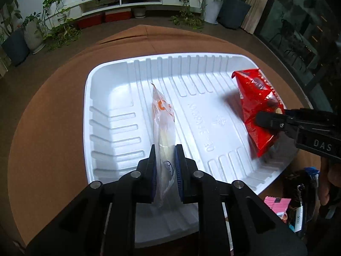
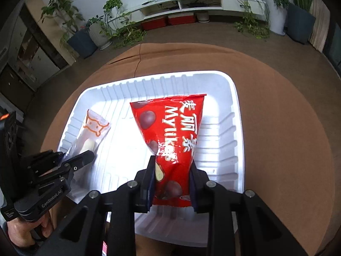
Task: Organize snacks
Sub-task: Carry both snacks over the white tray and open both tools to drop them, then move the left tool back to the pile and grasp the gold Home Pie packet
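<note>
Snacks held over white tray [image 1: 102,89] for placing: left hand-held gripper [image 1: 165,170] pinching clear packet [image 1: 164,123], right hand-held gripper [image 2: 171,183] pinching red bag [image 2: 170,132], well apart.

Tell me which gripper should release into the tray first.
Left, probably. The left gripper holds the clear packet low by the white tray floor; the right gripper's red bag seems higher.

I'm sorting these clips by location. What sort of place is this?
Most likely a home living room. A long white media console runs along the far wall, potted houseplants stand on the floor beside it, and the white tray sits on a table under a brown cloth.
</note>
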A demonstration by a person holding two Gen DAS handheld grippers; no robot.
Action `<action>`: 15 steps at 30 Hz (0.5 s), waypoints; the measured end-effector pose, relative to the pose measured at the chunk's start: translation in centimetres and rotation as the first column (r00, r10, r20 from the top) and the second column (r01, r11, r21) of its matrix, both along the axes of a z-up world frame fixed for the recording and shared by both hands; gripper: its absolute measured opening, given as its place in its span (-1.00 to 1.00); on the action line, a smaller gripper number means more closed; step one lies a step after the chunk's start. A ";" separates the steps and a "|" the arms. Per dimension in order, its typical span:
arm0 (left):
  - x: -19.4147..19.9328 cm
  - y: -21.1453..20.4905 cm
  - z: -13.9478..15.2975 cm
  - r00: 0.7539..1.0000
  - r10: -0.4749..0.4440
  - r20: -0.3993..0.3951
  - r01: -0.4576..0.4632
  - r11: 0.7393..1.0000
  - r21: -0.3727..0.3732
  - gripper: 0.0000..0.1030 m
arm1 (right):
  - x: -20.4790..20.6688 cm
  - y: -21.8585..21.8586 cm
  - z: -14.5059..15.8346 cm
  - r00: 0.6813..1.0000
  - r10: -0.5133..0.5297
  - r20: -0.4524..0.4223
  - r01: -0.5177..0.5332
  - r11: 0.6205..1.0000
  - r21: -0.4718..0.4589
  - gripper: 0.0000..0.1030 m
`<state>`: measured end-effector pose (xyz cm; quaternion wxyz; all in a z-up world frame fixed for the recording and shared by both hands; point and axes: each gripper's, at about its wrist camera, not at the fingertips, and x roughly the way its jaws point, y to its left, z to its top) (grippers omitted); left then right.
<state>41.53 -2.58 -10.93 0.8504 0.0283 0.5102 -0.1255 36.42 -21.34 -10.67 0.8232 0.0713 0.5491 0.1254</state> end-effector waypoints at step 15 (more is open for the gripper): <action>-2.0 1.2 3.7 0.997 0.023 0.076 -0.023 1.000 -0.012 0.36 | -1.8 -1.4 4.3 0.995 -0.059 0.083 0.056 0.998 0.042 0.44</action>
